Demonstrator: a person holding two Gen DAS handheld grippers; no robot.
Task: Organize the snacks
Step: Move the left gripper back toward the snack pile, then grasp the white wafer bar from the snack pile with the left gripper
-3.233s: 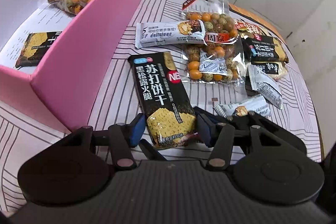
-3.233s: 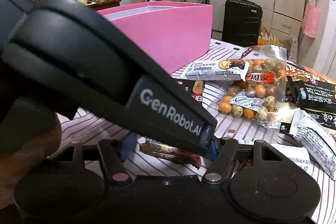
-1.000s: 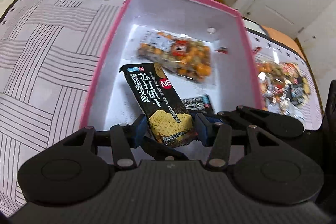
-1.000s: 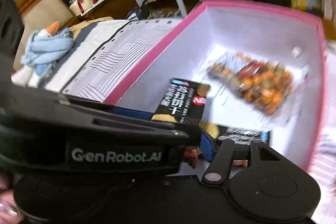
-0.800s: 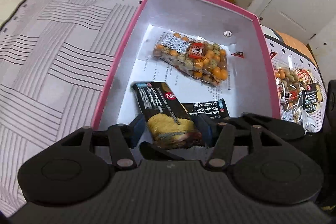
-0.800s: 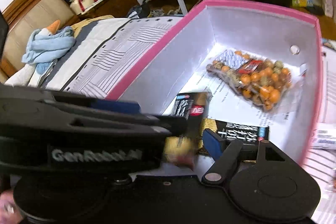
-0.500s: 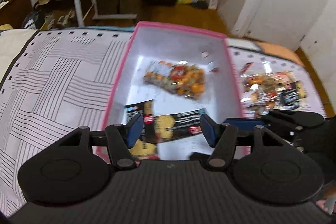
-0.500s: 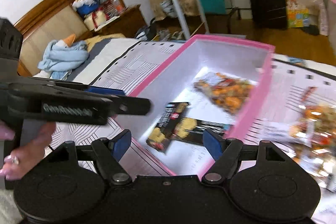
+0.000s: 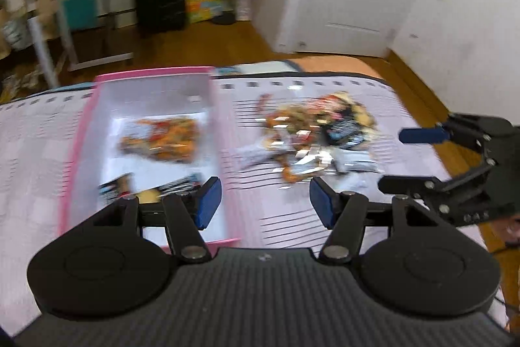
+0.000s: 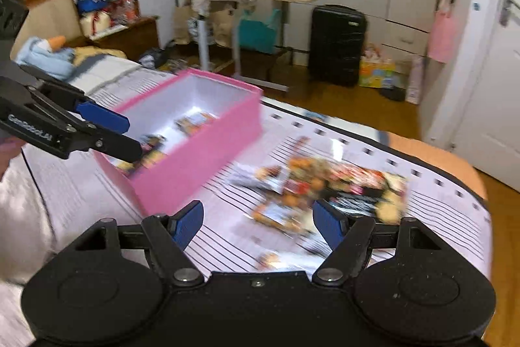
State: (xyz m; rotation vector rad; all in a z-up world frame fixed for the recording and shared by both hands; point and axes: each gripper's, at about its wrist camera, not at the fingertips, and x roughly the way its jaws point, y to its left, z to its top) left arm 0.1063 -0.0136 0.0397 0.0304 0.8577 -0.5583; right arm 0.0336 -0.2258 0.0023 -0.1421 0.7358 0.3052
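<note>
Readable only: "GenRobot.AI" (white lettering, partly blurred) along the side of the left gripper (image 10: 97,132), just left of the pink box (image 10: 201,165). Snack wrappers too blurred.

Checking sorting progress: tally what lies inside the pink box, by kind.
Bag of orange round snacks: 1
Black snack packets: 2
Total in the pink box: 3

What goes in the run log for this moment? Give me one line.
left gripper: open, empty | right gripper: open, empty | pink box: holds snack packs | snack pile: loose on cloth beside box
</note>
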